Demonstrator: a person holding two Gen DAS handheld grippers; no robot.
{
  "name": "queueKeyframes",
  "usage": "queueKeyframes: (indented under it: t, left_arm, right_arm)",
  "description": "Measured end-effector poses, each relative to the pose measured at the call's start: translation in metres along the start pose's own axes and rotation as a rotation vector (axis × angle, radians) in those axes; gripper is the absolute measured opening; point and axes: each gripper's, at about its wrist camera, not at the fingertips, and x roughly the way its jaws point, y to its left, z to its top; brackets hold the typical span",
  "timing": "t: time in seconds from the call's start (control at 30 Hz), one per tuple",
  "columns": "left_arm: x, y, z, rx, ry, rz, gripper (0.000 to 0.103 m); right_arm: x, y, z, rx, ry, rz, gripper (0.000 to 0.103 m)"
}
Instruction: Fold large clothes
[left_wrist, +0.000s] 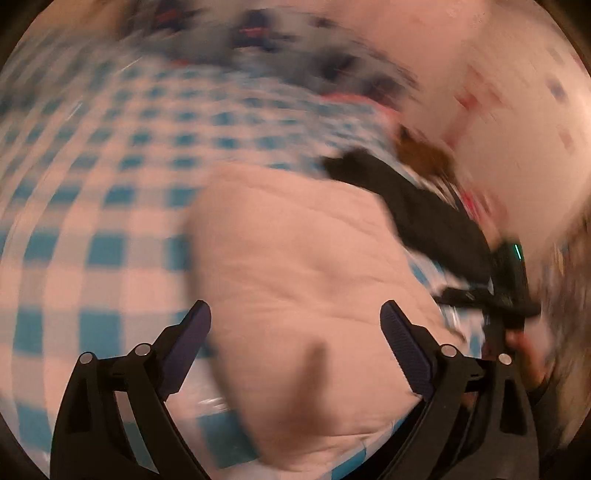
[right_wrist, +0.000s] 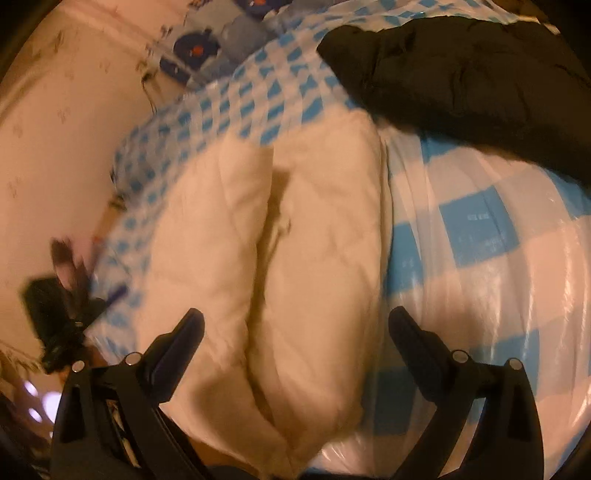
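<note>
Left wrist view, blurred: left gripper (left_wrist: 295, 332) jaws stand wide, nothing between the pads — it hangs over the cream quilted padded garment (left_wrist: 295, 266), which lies on the blue-and-white checked plastic-covered surface (left_wrist: 92, 192); bed or tabletop, cannot tell. Garment's long axis runs away from the camera, tilted toward the upper left. Beyond its far right corner a black padded garment (left_wrist: 424, 206) lies on the same surface. The right gripper (left_wrist: 509, 295) shows at the right edge as a dark smear, jaw state unreadable here.

Right wrist view: right gripper (right_wrist: 295, 336) jaws also wide, empty, above the near end of the cream garment (right_wrist: 288, 240). It lies as two long lobes side by side with a deep crease between them — looks like both sides are already folded in to the middle, long axis running straight away from the camera. Likely both grippers are free so they can take a new hold for the next fold across the length. Black garment (right_wrist: 461, 85) sits at upper right, just touching the cream one's far corner. The left gripper (right_wrist: 59, 306) is a blur at the left.
</note>
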Motion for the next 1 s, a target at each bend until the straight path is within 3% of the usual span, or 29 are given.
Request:
queueKeyframes:
  t: [0.07,0.13,0.2,0.27,0.33,0.4,0.43,0.57,0.67,0.8,0.87,1.0]
  left_arm:
    - [0.014,0.034,-0.001,-0.133,0.067,-0.014,0.089]
    - [0.029,0.052,-0.006,-0.200,0.112,-0.054,0.089]
    - [0.047,0.056,-0.013,-0.234,0.150,-0.107,0.089]
    - [0.060,0.053,-0.019,-0.250,0.177,-0.140,0.089]
    - [0.072,0.049,-0.020,-0.250,0.189,-0.160,0.089]
    - [0.082,0.047,-0.017,-0.263,0.203,-0.178,0.089]
    - [0.084,0.045,-0.016,-0.266,0.207,-0.185,0.089]
    - [0.089,0.021,-0.019,-0.192,0.201,-0.126,0.093]
    - [0.088,0.011,-0.021,-0.153,0.187,-0.084,0.094]
    - [0.086,0.002,-0.020,-0.117,0.168,-0.059,0.094]
    - [0.087,-0.001,-0.019,-0.108,0.155,-0.064,0.094]
    - [0.062,-0.017,-0.020,0.022,0.056,-0.031,0.062]
  right_arm:
    - [0.010,-0.010,0.003,0.057,0.028,0.033,0.096]
    - [0.030,-0.018,0.005,0.105,0.095,0.039,0.096]
    - [0.046,-0.025,0.002,0.150,0.136,0.059,0.096]
    - [0.045,-0.030,-0.001,0.166,0.117,0.054,0.096]
    - [0.036,-0.039,-0.005,0.185,0.088,0.025,0.096]
    - [0.038,-0.046,-0.011,0.222,0.115,0.082,0.096]
    - [0.043,-0.046,-0.014,0.233,0.155,0.150,0.097]
    - [0.049,-0.048,-0.017,0.262,0.165,0.194,0.097]
    - [0.045,-0.051,-0.017,0.289,0.107,0.237,0.097]
    - [0.042,-0.028,-0.021,0.152,0.076,0.134,0.097]
    - [0.050,-0.027,-0.018,0.156,0.085,0.124,0.097]
    - [0.050,-0.017,-0.011,0.141,0.101,0.093,0.098]
